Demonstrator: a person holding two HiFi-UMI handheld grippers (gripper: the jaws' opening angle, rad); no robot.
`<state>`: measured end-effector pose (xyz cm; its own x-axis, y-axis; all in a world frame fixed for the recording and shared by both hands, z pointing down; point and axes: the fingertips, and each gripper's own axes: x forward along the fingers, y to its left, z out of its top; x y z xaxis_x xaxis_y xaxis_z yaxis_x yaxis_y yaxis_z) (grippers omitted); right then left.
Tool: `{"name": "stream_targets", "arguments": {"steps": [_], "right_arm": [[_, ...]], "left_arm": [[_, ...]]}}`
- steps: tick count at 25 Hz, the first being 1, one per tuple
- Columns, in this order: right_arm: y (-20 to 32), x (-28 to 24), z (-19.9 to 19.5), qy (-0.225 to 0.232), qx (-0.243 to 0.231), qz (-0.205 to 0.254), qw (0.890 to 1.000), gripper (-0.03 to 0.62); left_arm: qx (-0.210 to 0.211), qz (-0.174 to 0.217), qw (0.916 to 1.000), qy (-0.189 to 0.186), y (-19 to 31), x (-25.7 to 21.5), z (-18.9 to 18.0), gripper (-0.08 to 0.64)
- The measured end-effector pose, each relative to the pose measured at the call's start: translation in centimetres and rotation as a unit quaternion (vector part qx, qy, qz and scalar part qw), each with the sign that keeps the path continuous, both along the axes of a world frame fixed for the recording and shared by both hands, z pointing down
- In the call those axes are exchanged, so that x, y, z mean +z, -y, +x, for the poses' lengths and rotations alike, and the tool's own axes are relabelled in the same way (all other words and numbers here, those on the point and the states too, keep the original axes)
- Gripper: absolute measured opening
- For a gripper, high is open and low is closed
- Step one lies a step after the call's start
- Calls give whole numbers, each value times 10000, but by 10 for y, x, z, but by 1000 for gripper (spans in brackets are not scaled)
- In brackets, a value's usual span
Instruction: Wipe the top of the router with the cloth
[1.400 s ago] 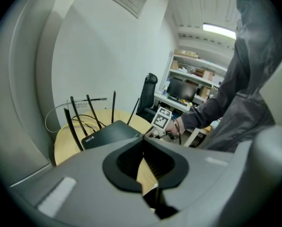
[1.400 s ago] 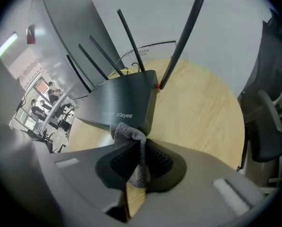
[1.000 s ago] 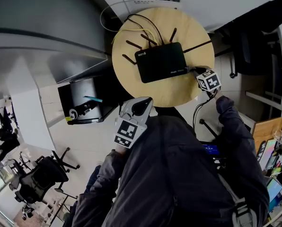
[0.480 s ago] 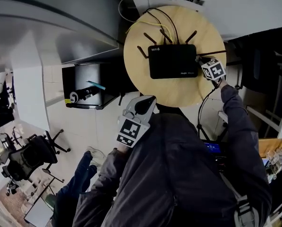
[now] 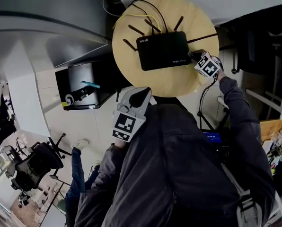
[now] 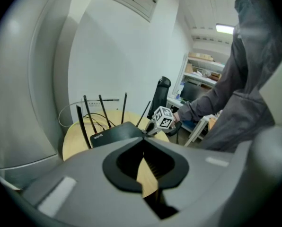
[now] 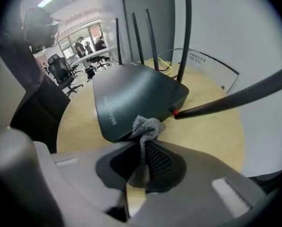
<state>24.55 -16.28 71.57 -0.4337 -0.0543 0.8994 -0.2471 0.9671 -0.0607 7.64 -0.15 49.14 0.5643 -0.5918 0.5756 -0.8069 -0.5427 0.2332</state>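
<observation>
The black router (image 5: 162, 50) lies flat on the round wooden table (image 5: 179, 85), its antennas (image 5: 131, 31) spread outward. My right gripper (image 5: 196, 58) is at the router's right edge, shut on a small grey cloth (image 7: 146, 126). In the right gripper view the cloth bunches out of the jaws and touches the router's (image 7: 136, 96) near edge, at the rim of its top. My left gripper (image 5: 134, 107) is held off the table near the person's chest, its jaws shut with nothing in them. Its own view shows the router (image 6: 113, 133) and the right gripper's marker cube (image 6: 163, 118) ahead.
Yellow and black cables (image 5: 148, 17) trail from the router's back toward the white wall. One long antenna (image 7: 235, 96) crosses the table to the right of the cloth. A dark shelf unit (image 5: 84, 96) stands left of the table; an office chair (image 5: 32, 167) is on the floor farther left.
The head camera has swung about. My right gripper with the cloth has edged from the router's near right corner up along its right side. The left gripper has stayed by the body.
</observation>
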Motion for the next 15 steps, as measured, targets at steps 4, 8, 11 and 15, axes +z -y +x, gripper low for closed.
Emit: {"name": "stream_targets", "arguments": {"steps": [4, 8, 11, 15], "right_arm": [[-20, -1, 5, 39, 44, -64, 10000, 28], [-25, 1, 6, 57, 160, -45, 9998, 28], [-20, 1, 9, -83, 435, 66, 9990, 29], [-20, -18, 12, -69, 1039, 247, 9943, 29]], "left_arm": [[251, 32, 9997, -12, 0, 0, 9, 0], [450, 97, 9989, -24, 3, 1, 17, 0], [548, 158, 9984, -41, 3, 0, 20, 0], [686, 299, 9971, -96, 5, -3, 21, 0]]}}
